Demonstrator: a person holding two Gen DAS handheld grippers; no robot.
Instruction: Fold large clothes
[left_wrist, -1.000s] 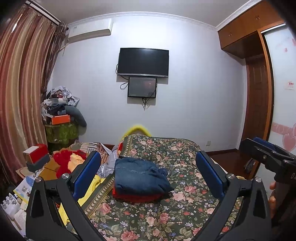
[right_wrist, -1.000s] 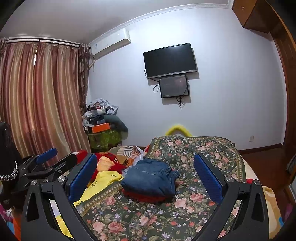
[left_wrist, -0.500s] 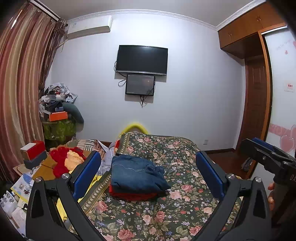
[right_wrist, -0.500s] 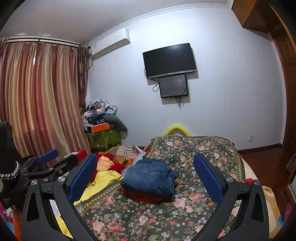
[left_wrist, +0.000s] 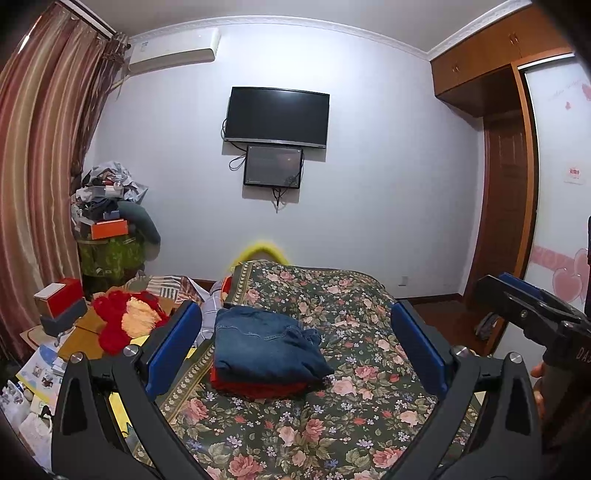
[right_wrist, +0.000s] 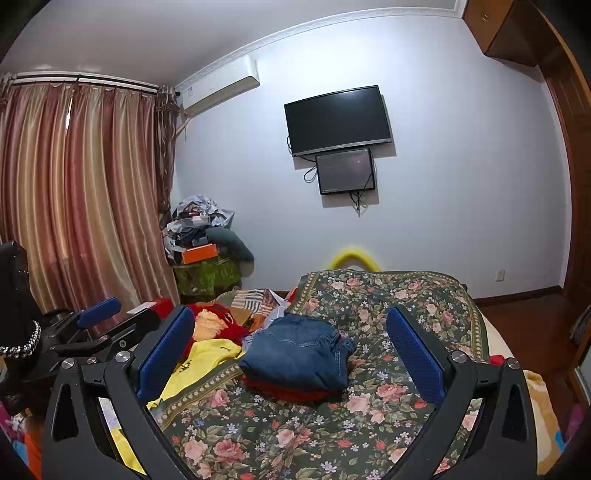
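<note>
A: Claws?
B: Left gripper (left_wrist: 295, 343) and right gripper (right_wrist: 290, 341) both spread wide, empty, above the floral bedspread (left_wrist: 332, 424).
A: Clothes?
B: Folded jeans (left_wrist: 264, 349) lay atop a folded red garment (left_wrist: 255, 387), mid-bed, touching neither claw.

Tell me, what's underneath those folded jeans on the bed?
Under the folded jeans lies a red garment, only its edge showing. The jeans cover the rest, so what it is can't be told.
</note>
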